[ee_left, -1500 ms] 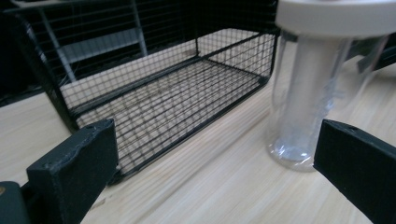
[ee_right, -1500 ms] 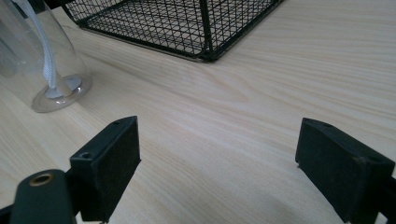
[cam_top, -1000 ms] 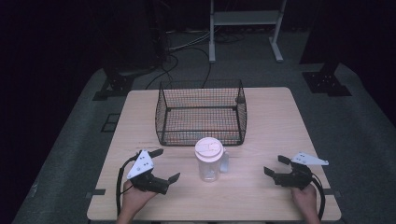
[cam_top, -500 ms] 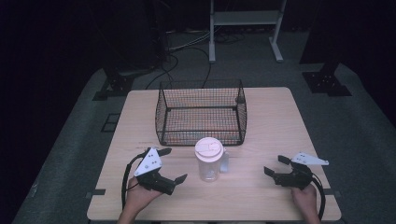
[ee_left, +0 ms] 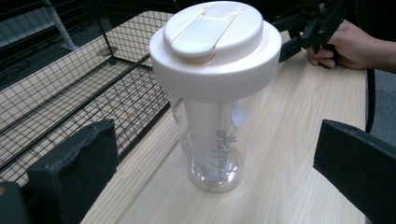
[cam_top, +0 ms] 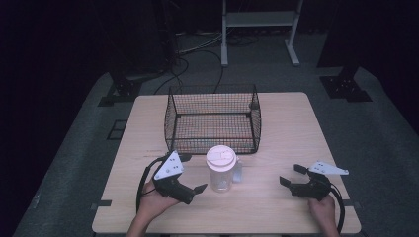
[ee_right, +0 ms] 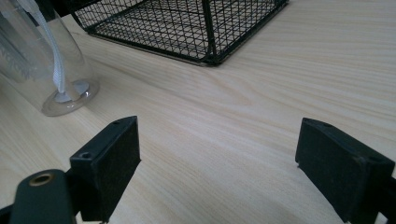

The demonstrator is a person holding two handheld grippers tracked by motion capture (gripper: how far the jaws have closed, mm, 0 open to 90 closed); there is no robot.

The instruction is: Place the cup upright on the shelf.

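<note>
A clear plastic bottle with a wide cream flip lid stands upright on the wooden table, just in front of a black wire basket. My left gripper sits open immediately left of the bottle, not touching it. In the left gripper view the bottle stands a short way ahead, centred between the wide-apart jaws of the left gripper. My right gripper rests open near the table's front right, well clear of the bottle. In the right gripper view its jaws hold nothing, and the bottle's base lies far left.
The basket is empty, with its front wall close behind the bottle. Bare tabletop lies between the bottle and the right gripper. The other hand and right gripper appear beyond the bottle. Cables and stand legs are on the floor behind the table.
My left gripper has moved right and a little forward, closing in on the bottle. The right gripper and the bottle have stayed put.
</note>
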